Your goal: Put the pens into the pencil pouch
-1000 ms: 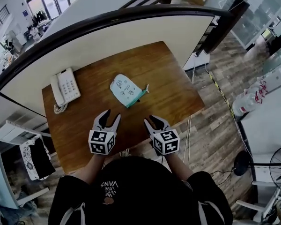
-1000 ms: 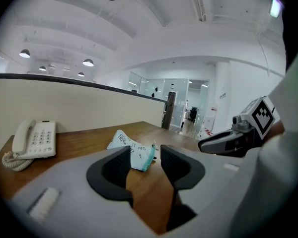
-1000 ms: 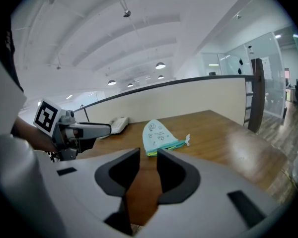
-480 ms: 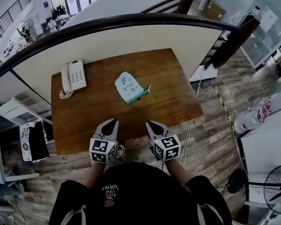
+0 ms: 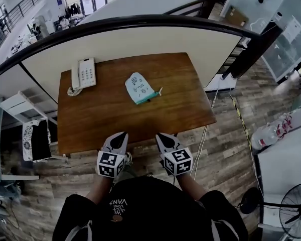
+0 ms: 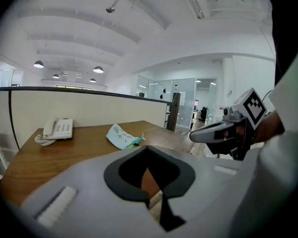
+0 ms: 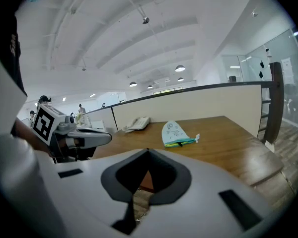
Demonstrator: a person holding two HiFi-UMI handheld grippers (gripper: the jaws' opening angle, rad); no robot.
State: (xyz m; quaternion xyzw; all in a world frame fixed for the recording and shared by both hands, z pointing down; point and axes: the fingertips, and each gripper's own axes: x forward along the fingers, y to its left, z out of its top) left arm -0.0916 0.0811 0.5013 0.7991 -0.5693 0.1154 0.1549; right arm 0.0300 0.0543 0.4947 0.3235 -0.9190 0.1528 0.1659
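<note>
The pale blue pencil pouch point(image 5: 140, 88) lies flat near the middle of the wooden table point(image 5: 183, 102), its green edge toward me. Something thin and dark shows at that edge; too small to tell if it is a pen. No loose pens are visible. My left gripper point(image 5: 122, 135) and right gripper point(image 5: 159, 136) hover side by side at the table's near edge, well short of the pouch. Both are shut with nothing between the jaws. The pouch point(image 6: 121, 136) also shows ahead in the left gripper view, and the pouch point(image 7: 175, 133) in the right gripper view.
A white desk phone point(image 5: 84, 74) sits at the table's far left corner. A cream partition wall point(image 5: 140, 41) with a dark rail runs behind the table. Wooden floor lies below my grippers. A fan point(image 5: 297, 210) stands at the right.
Both grippers went from open to shut and drew back toward me, from over the table to its near edge. The pouch and phone stayed put.
</note>
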